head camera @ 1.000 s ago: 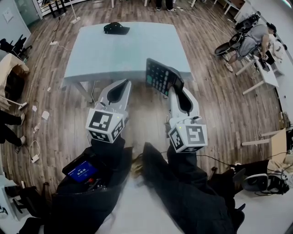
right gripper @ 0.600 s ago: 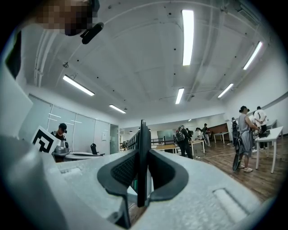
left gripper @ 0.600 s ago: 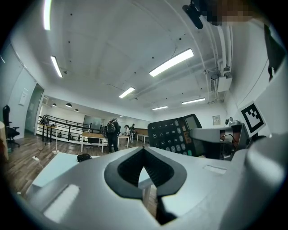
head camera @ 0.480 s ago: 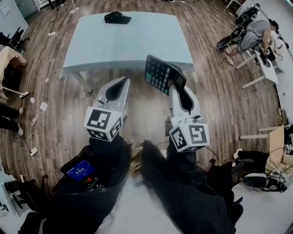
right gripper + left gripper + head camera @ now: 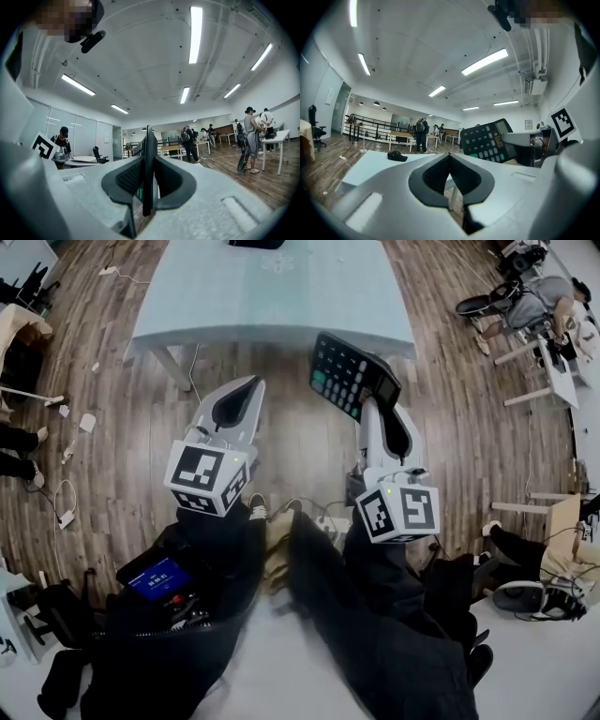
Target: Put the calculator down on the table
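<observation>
My right gripper [image 5: 373,397] is closed on the calculator [image 5: 351,375]. In the right gripper view I see the thin dark edge of it standing upright between the two pads, which press on it from both sides. The calculator is in the air, tilted, with its keys turned to the left. It hangs above the wooden floor [image 5: 309,442], close to the near edge of the pale blue table [image 5: 272,296] and toward its right part; it does not touch the top. My left gripper [image 5: 246,385] is a little to the left of it at about the same distance from me. Its jaws are together and there is nothing between them. On the far side of the table lies a dark cap [image 5: 397,156], well apart from where I am heading. As I judge it, the grasp and the carrying are done but the placing has not begun. What is left is to bring the calculator over the table top, lower it until it rests there, and then release it.
</observation>
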Tool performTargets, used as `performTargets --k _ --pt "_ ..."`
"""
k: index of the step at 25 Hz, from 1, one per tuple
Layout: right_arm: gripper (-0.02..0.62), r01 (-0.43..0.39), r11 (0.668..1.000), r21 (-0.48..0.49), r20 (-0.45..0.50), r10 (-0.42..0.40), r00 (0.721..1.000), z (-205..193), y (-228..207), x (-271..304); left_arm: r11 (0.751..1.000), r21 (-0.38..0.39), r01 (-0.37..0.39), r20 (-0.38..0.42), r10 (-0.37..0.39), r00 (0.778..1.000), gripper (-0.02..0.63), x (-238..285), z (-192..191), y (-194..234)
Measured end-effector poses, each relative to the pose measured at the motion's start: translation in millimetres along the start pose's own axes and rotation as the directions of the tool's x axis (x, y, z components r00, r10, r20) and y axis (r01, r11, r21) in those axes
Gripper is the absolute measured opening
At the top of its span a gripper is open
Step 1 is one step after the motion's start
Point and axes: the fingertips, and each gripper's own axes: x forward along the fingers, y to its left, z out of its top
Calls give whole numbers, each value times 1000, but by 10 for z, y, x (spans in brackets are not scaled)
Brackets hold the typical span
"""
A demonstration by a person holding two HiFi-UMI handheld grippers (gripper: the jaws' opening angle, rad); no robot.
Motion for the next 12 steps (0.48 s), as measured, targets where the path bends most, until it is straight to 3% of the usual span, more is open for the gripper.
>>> performTargets --k 12 --pt "60 -4 1000 0 31 4 1000 -17 187 110 1000 17 -12 28 11 1000 -2 -140 46 251"
